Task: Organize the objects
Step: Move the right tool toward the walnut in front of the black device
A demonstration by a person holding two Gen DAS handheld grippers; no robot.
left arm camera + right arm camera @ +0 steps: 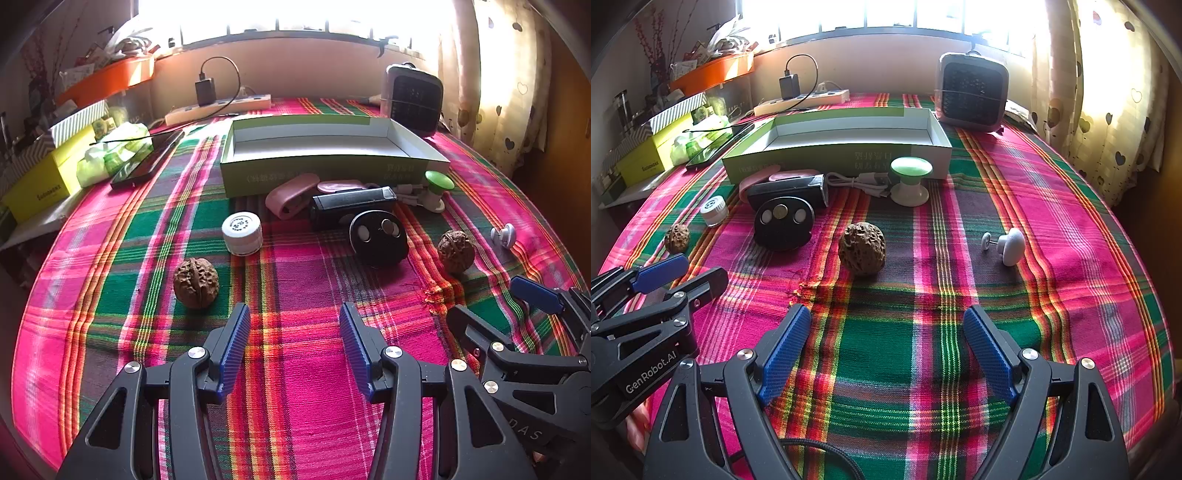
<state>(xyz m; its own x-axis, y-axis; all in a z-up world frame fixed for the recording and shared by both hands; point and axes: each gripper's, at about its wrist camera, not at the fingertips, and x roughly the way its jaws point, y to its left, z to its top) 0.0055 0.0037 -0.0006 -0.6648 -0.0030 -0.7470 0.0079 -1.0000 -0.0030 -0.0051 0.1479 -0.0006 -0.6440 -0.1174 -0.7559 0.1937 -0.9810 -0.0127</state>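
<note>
Both tools hover low over the plaid tabletop, nothing lifted yet. The left hand-held gripper sits wide and empty at the bottom of its own view; the right hand-held gripper is spread wider, empty too.

Scattered ahead: one walnut just up and left of the left fingers, the nearest thing to that side. A second walnut lies almost dead ahead of the right gripper, a shade left of its centre line, with bare cloth between. That looks like the key line-up: round, no long axis to worry about, so a straight push forward should bracket it.

Further back, the white jar, the black round case and the black bar-shaped device, its long axis running left to right across the frame. The white knob lies alone to the right, well apart from the rest.

The open green box spans the upper middle, long side facing the grippers, interior bare, the likely destination. The pink pouch, cable and green-topped stand crowd its near wall, so carrying over them needs height. Open room is plentiful on the right.
</note>
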